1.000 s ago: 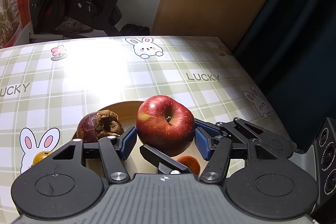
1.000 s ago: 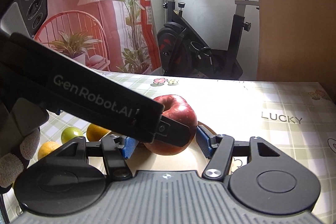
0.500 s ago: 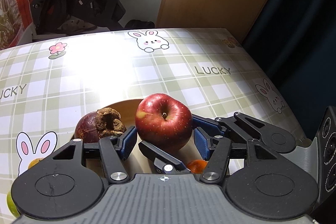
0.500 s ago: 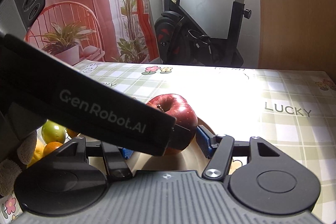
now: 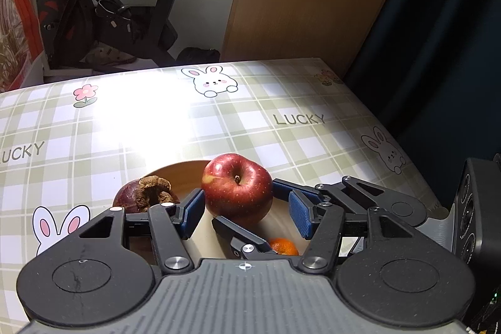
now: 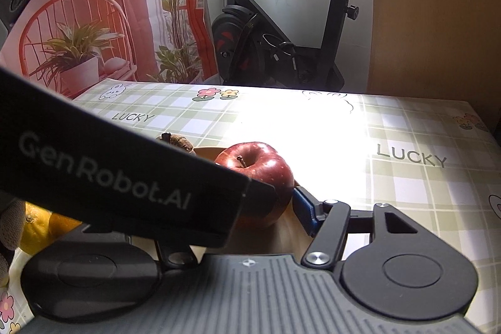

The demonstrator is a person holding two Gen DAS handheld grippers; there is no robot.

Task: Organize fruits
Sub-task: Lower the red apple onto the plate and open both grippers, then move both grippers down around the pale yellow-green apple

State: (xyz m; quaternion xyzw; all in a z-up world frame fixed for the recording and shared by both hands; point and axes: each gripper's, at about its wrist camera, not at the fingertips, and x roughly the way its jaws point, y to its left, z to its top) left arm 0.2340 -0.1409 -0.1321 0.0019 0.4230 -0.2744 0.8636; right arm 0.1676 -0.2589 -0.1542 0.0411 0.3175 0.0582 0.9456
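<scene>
A red apple (image 5: 236,188) sits in a wooden bowl (image 5: 181,174) on the checked tablecloth. My right gripper (image 5: 247,204) reaches in from the right and is shut on it. One blue pad (image 5: 281,188) presses the apple's right side and the other finger (image 5: 238,235) lies against its near lower side. In the right wrist view the apple (image 6: 260,174) touches the right pad (image 6: 302,205), and the left finger is hidden. My left gripper (image 5: 245,208) stands open just short of the apple, holding nothing. Its black body (image 6: 125,177) crosses the right wrist view.
A dark purple fruit with a dried brown cap (image 5: 141,196) lies at the bowl's left side, and a small orange (image 5: 283,246) lies near its front. Yellow and orange fruits (image 6: 37,227) rest on the cloth by a gloved hand (image 6: 9,218). An exercise bike (image 6: 275,46) stands beyond the table.
The left gripper has drawn back slightly and tilted up, so the apple now lies farther ahead of its pads. The apple keeps its place against the right gripper's pad.
</scene>
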